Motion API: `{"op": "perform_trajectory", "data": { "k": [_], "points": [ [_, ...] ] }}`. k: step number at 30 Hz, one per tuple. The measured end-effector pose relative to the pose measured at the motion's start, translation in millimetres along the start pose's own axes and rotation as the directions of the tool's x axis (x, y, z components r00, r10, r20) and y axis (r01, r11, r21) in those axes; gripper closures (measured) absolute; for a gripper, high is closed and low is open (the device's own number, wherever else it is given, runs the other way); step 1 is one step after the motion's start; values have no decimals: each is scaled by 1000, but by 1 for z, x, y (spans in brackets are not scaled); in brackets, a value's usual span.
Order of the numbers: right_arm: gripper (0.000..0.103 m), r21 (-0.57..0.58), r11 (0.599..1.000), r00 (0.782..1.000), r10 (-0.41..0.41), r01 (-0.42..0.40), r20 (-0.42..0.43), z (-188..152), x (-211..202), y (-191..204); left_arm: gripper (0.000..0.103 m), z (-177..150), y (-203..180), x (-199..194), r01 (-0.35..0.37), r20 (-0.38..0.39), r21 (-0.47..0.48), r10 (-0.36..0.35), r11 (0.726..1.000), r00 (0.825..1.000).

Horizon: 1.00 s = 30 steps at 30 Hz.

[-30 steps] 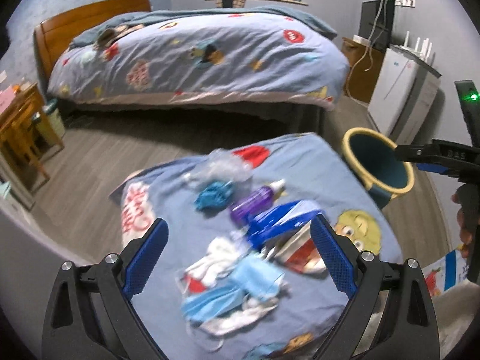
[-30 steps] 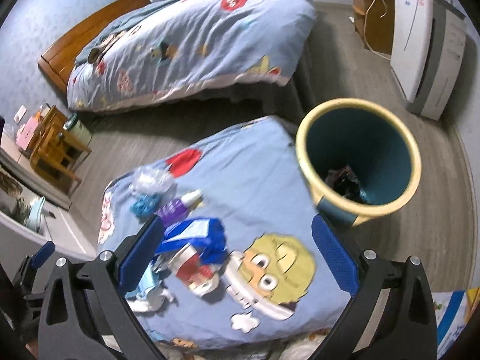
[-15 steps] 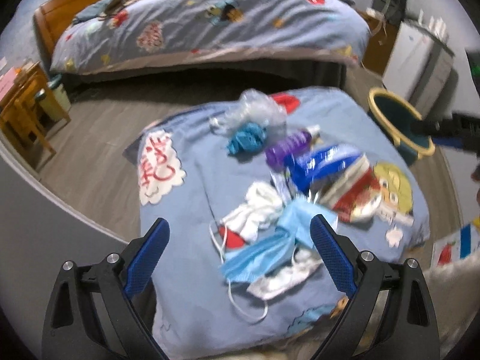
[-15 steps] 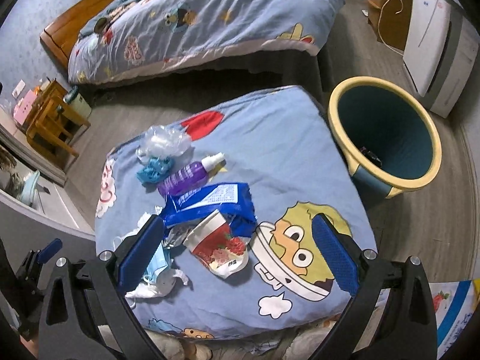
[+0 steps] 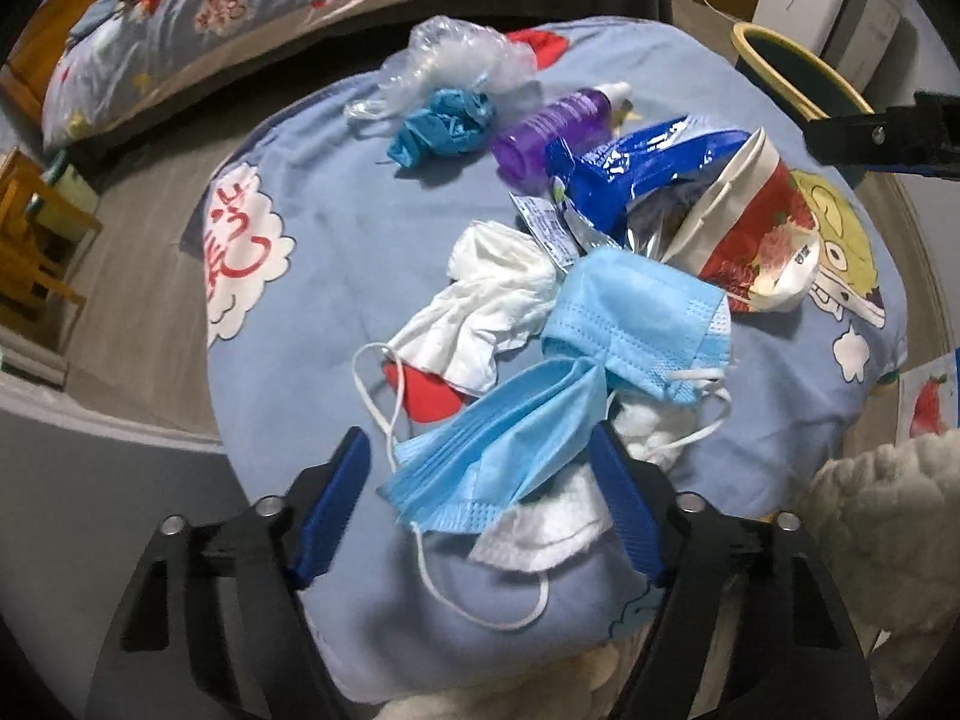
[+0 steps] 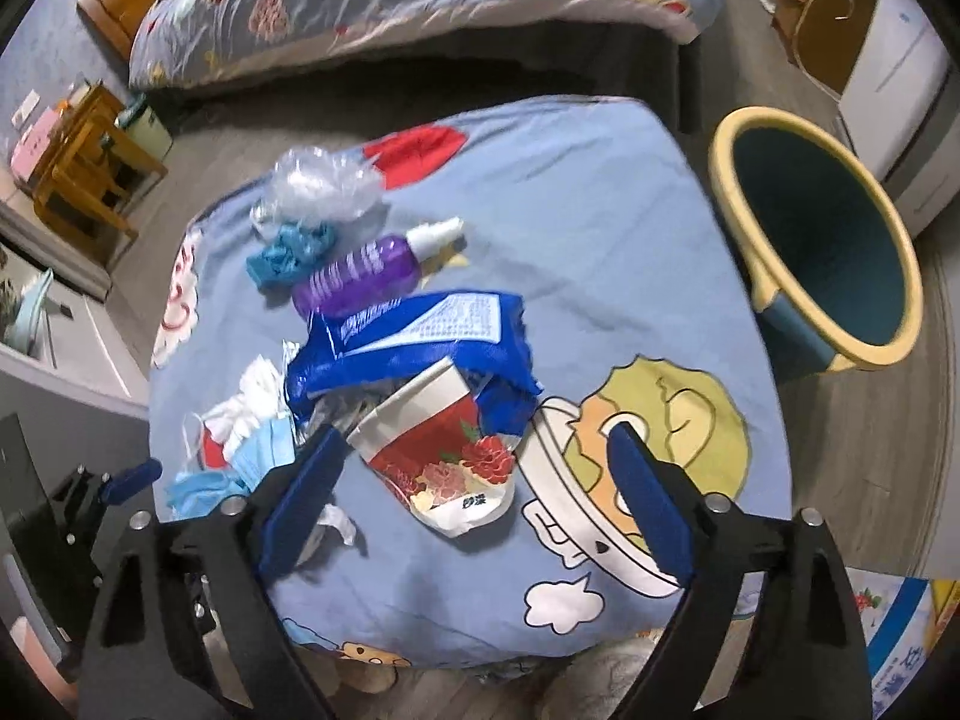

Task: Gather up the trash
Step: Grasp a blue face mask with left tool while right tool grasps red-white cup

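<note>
Blue wrapper [image 6: 414, 336] hides the purple bottle's [image 6: 360, 276] base.

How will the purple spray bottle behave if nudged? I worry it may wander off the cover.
The purple spray bottle lies on its side and looks round, so it would probably roll. The soft blue cartoon cover may slow it. It seems rigid, so likely easier to pinch than the blue snack wrapper touching it.
</note>
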State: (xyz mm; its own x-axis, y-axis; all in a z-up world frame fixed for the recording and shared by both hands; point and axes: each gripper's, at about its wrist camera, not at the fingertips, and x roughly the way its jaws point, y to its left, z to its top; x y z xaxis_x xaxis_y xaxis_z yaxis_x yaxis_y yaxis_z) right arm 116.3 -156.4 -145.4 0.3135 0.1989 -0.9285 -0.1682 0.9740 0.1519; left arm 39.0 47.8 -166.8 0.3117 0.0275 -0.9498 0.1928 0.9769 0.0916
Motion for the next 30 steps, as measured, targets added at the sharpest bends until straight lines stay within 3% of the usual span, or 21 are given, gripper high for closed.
{"op": "perform_trajectory", "data": {
  "k": [5,10,15,16,20,24,30],
  "points": [
    [24,-55,998,1000,16,-16,-3,4,16,8,45,3,2,7,7,-17,-11,-7,1000,1000],
    [25,-114,993,999,13,-17,-38,3,34,13,73,4,5,6,38,-17,-41,-39,998,999],
    [49,-131,989,995,52,-63,-82,-3,35,18,90,5,12,-1,62,14,-76,-61,995,998],
    [57,-125,989,994,68,-79,-87,-4,31,19,90,5,14,-3,67,24,-88,-65,994,998],
    [73,-104,982,983,148,-159,-104,-9,16,23,92,7,19,-9,72,51,-109,-67,991,996],
    [74,-157,964,973,199,-215,-113,-13,8,37,92,9,17,-10,87,55,-114,-81,990,995],
    [74,-204,960,975,164,-192,-149,-19,18,48,91,8,6,-4,83,28,-67,-82,994,996]
  ]
}}
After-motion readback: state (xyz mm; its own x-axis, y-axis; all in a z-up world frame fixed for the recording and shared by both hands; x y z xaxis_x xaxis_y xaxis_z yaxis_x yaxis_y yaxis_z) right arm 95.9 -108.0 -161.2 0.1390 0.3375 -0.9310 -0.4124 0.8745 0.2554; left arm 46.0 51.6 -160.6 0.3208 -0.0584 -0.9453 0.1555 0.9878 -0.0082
